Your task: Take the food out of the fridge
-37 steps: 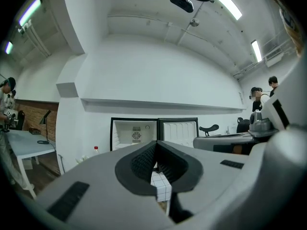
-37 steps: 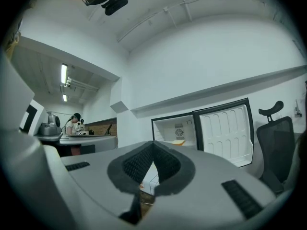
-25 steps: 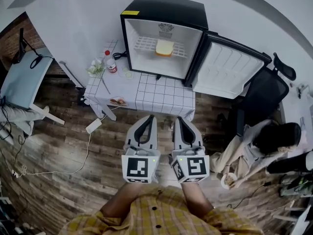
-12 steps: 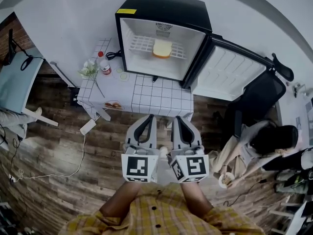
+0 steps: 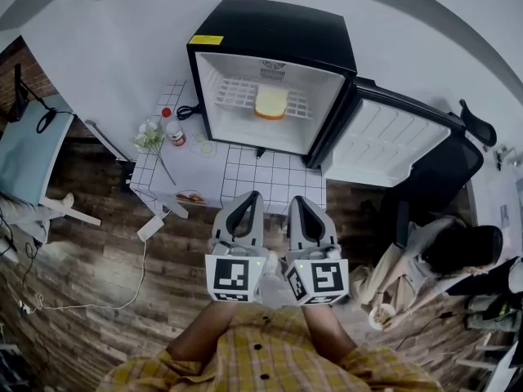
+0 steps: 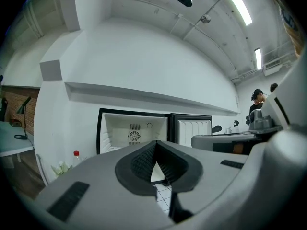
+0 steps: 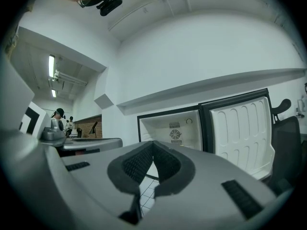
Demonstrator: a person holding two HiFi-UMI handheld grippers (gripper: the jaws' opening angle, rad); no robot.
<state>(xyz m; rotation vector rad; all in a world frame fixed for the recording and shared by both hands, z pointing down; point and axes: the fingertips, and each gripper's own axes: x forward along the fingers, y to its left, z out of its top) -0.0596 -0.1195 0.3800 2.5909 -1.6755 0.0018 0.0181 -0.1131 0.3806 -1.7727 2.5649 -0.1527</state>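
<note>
L claw (image 5: 251,195), R claw (image 5: 296,199) shut; bread (image 5: 271,102) flat on shelf (image 5: 232,94).

Ahead of me a table (image 5: 274,180) under a white cloth with a dark grid stands on a wooden plank floor (image 5: 82,284). At its left end I see a red-capped bottle (image 5: 172,129), white flowers (image 5: 149,135) just beside it, a black cable (image 5: 186,110) behind them and a small plate (image 5: 193,195) at the near corner. A white power strip (image 5: 149,228) lies on the floor below that corner, its cord trailing left. Far left is a light blue desk (image 5: 33,149) with a black lamp (image 5: 18,88). On my right stands a black office chair (image 5: 441,178), with a seated person (image 5: 409,260) in pale clothes nearer me
</note>
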